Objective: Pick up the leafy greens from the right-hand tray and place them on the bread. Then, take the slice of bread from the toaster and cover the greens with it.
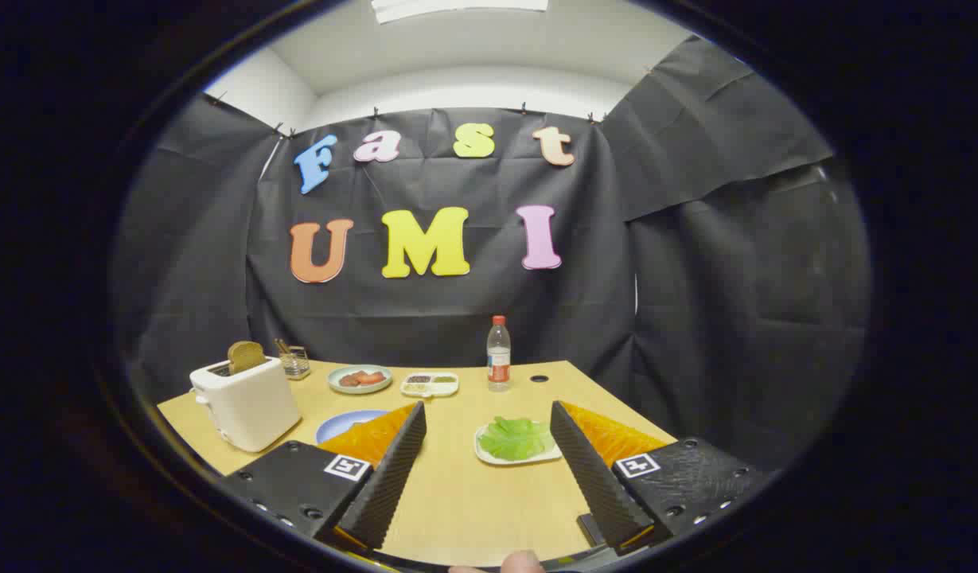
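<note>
My gripper [489,418] is open above the wooden table [473,493], with nothing between its fingers. The leafy greens [516,437] lie on a small white tray [489,455] just ahead, close to the right finger [596,477]. A blue plate [341,423] sits beyond the left finger [389,477], which hides most of it, so I cannot see any bread on it. A white toaster [246,402] stands to the left with a slice of brown bread [246,356] sticking up from its slot.
At the back of the table are a light green plate with red food [360,379], a white divided dish [430,384], a water bottle with a red cap [498,354] and a small wire holder [295,360]. A fingertip [523,562] shows at the near edge.
</note>
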`<state>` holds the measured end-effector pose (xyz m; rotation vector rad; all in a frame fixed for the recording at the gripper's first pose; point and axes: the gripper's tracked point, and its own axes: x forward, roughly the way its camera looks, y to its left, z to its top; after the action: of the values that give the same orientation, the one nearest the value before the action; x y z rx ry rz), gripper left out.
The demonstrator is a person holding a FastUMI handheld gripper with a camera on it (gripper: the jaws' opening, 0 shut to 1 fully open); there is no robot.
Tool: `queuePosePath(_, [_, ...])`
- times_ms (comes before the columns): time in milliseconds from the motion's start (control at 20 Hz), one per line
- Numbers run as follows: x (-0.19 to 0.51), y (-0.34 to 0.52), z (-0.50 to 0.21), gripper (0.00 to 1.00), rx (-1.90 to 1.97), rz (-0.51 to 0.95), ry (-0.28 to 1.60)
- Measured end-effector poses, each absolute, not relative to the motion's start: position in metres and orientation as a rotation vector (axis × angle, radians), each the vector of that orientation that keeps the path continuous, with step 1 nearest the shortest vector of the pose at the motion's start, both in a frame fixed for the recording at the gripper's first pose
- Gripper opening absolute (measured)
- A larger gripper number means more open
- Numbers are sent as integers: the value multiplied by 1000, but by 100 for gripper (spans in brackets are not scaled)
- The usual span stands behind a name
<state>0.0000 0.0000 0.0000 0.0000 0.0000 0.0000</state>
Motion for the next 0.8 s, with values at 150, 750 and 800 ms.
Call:
queuePosePath(150, [0, 0, 2, 96, -1, 7, -1])
queuePosePath(750, [1, 9, 1, 96, -11, 33, -1])
queuePosePath(800, [1, 9, 0, 96, -13, 33, 2])
